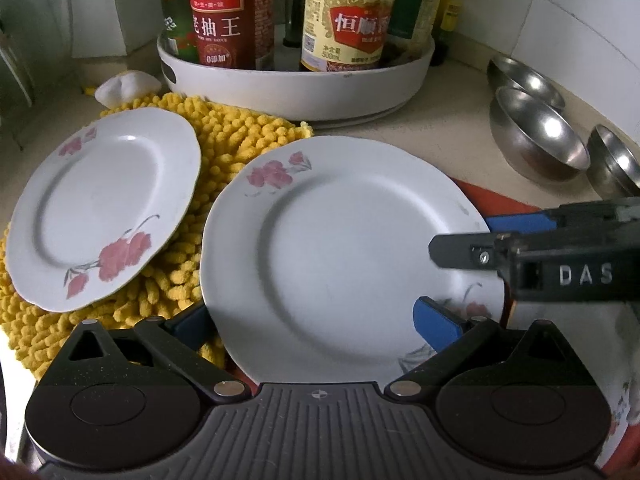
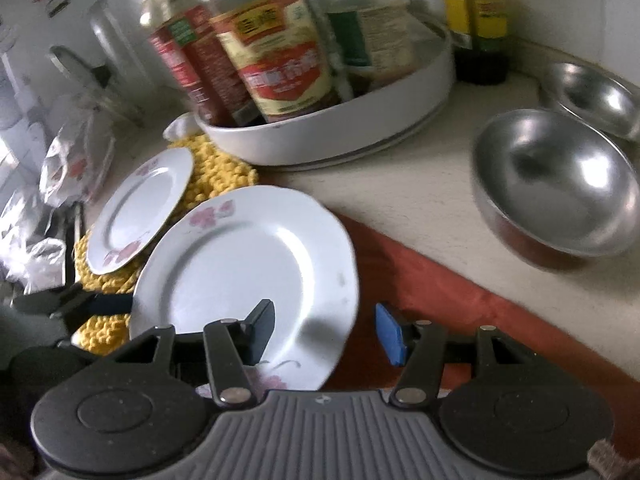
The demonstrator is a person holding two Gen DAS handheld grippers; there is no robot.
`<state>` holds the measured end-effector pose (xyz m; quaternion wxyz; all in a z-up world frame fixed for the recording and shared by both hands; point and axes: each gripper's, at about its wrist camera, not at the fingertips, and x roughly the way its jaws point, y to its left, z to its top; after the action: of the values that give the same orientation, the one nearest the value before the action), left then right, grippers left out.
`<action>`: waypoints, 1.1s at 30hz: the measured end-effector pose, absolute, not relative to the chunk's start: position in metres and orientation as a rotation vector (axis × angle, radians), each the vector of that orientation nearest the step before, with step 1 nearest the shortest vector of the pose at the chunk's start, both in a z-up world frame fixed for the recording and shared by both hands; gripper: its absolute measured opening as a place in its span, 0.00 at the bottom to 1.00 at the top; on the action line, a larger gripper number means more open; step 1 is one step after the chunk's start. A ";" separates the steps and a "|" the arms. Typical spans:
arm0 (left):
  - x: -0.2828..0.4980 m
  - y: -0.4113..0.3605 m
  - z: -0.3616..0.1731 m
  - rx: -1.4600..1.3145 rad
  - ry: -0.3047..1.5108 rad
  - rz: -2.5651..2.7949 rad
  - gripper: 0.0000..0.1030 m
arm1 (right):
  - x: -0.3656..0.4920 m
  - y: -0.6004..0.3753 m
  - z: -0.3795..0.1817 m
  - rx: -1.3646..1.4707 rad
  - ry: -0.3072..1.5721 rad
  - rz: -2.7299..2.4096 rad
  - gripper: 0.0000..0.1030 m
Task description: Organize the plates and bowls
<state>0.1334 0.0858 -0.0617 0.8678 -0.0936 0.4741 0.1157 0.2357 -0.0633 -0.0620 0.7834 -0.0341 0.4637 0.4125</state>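
A white plate with pink flowers (image 1: 340,248) lies near me on a red mat; it also shows in the right wrist view (image 2: 240,268). A second flowered plate (image 1: 104,204) rests tilted on a yellow chenille mat (image 1: 248,136), also in the right wrist view (image 2: 140,208). Three steel bowls (image 1: 536,136) sit at the right; the nearest shows large in the right wrist view (image 2: 556,184). My left gripper (image 1: 320,320) is open, its jaws spread around the near plate's front edge. My right gripper (image 2: 324,332) is open, straddling that plate's right rim, and enters the left wrist view (image 1: 520,256).
A white round tray (image 1: 296,80) of sauce bottles (image 1: 348,12) stands at the back, also in the right wrist view (image 2: 328,128). A red mat (image 2: 460,296) lies under the near plate. Foil-like bags (image 2: 68,168) sit at the far left. Tiled wall runs behind.
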 end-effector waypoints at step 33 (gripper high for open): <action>0.131 0.091 -0.055 -0.225 0.961 0.271 1.00 | 0.234 -0.059 -0.050 -0.051 1.014 0.905 0.50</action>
<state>0.1314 0.0909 -0.0553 0.8720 -0.1076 0.4597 0.1297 0.2343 -0.0591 -0.0503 0.7776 -0.0236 0.4689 0.4183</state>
